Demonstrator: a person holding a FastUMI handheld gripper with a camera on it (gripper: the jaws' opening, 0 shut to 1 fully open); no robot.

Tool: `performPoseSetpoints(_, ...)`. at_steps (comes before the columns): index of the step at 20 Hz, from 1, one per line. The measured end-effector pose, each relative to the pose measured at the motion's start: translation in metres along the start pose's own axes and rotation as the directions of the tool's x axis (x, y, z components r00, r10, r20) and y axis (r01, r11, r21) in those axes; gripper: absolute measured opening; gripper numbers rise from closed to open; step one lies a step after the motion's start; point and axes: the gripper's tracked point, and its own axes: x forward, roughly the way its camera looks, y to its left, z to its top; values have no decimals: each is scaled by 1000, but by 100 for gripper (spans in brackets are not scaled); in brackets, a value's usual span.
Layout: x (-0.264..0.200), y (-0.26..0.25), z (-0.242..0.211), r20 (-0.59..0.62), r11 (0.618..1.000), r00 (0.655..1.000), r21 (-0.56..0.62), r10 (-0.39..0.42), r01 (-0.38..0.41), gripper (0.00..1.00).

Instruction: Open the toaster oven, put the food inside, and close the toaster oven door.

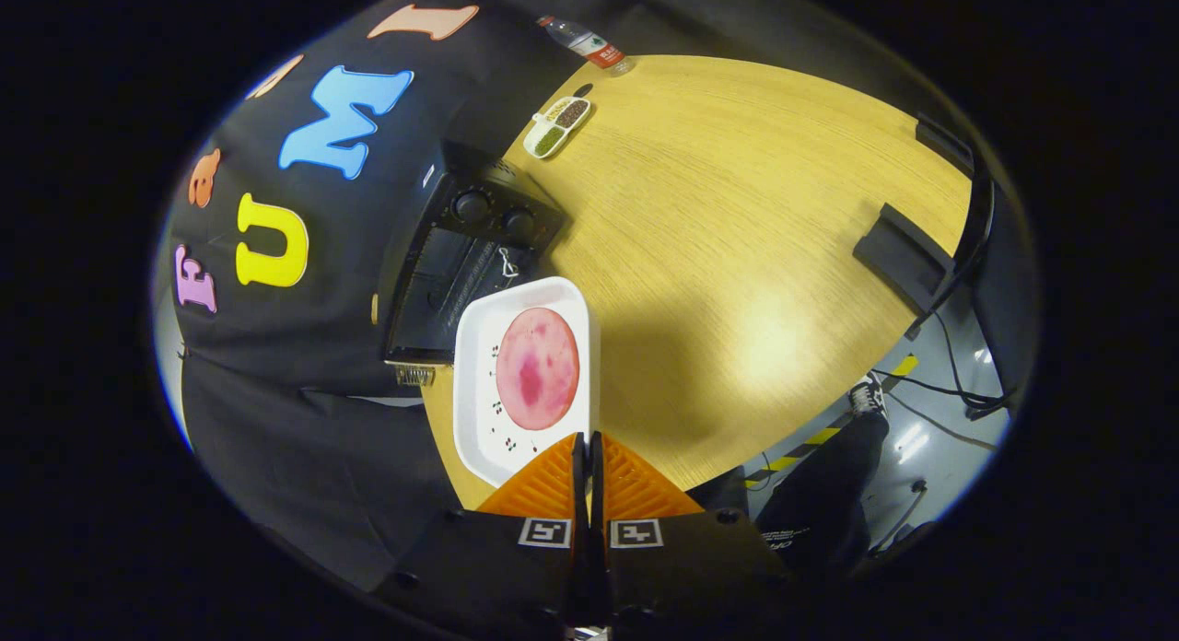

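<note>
Clearly, a white rectangular plate (479, 392) is gripped by its near edge in the orange ribbed gripper (587, 448).

Against the booth wall, a black toaster oven (461, 254) with two round knobs is seen, its door closed. Just ahead of it, the plate is held over the light wooden table (737, 227), both fingers (553, 484) pressed on its rim; a round pink slice of food (537, 368) is carried on it. A small divided dish (557, 126) and a plastic bottle (585, 43) are set at the far edge.
</note>
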Motion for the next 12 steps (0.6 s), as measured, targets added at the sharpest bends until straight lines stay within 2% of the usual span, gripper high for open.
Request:
performPoseSetpoints(7,18,52,-6,4,998,999,-40,39,-39,2)
performPoseSetpoints(12,46,78,2,-24,995,999,-92,37,-39,1)
